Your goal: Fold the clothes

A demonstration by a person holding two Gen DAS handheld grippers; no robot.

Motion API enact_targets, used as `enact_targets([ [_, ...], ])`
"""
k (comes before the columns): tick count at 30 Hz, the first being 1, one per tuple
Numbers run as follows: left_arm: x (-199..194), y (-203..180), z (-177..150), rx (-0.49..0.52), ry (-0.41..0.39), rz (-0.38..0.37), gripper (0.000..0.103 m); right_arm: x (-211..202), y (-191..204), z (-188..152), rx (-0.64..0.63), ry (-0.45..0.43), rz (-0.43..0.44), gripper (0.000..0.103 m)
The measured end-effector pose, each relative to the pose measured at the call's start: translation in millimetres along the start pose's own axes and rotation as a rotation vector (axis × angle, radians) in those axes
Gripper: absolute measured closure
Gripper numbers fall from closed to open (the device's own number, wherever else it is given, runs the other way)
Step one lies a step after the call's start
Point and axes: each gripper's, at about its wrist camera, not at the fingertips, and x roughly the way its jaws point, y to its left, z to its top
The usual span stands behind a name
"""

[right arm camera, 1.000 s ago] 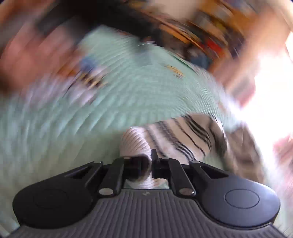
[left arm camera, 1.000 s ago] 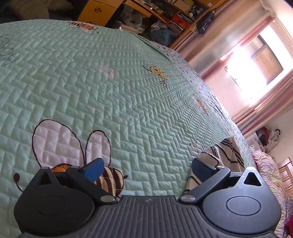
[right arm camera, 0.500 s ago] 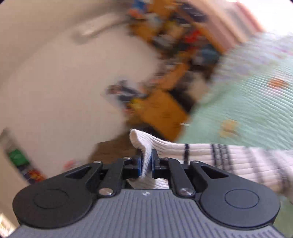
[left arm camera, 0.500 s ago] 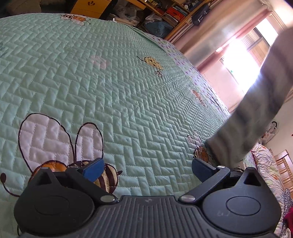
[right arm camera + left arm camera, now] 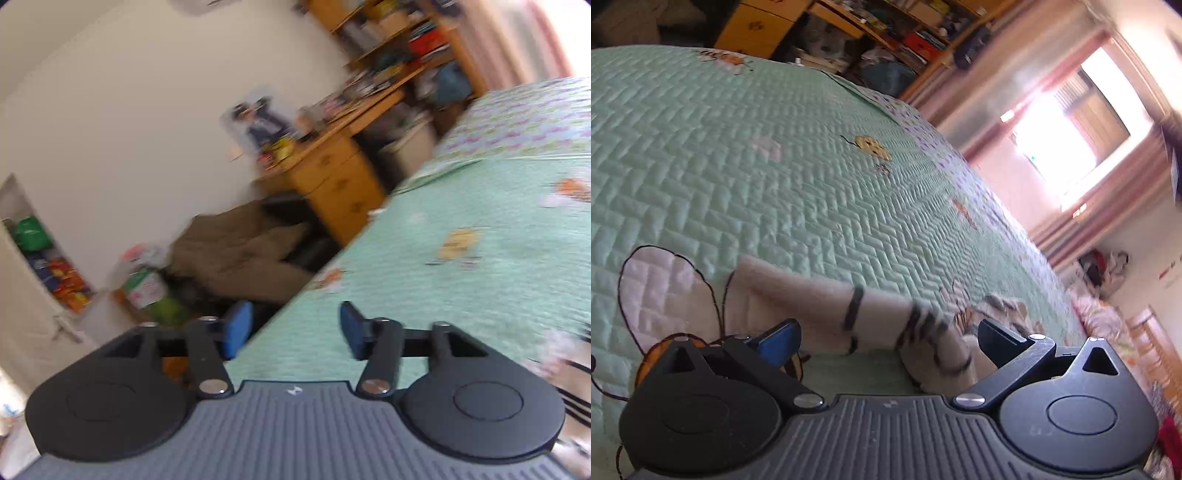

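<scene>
Right gripper point(image 5: 293, 328) fingers just opened, nothing between; striped sock point(image 5: 569, 380) on green quilt point(image 5: 480, 258).

Right gripper point(image 5: 291, 328): jaws have just been opening, nothing between them now; it was pinching the sock's cuff.
Striped sock point(image 5: 849, 314): now lying on the green quilt point(image 5: 812, 184) between the left gripper's point(image 5: 886, 339) spread fingers, no longer hanging in the air.

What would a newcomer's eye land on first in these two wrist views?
The cream ribbed sock with black stripes, lying blurred on the mint-green quilted bedspread just ahead of the open left gripper. Next, the right gripper, whose jaws have just been opening with nothing between them, aimed past the bed's edge toward the orange wooden drawer unit.
</scene>
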Motion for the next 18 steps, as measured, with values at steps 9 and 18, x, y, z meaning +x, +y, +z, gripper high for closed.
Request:
enact_targets([
  [9,11,-53,-26,0.197,0.098,-0.071,0.001,-201,-85,-181,0.062,-0.071,-0.661,0.036],
  [18,26,-60,-78,-0.11,0.224,0.08,0.001,-310,-119,-273,0.378,-0.21,-0.714,0.036],
])
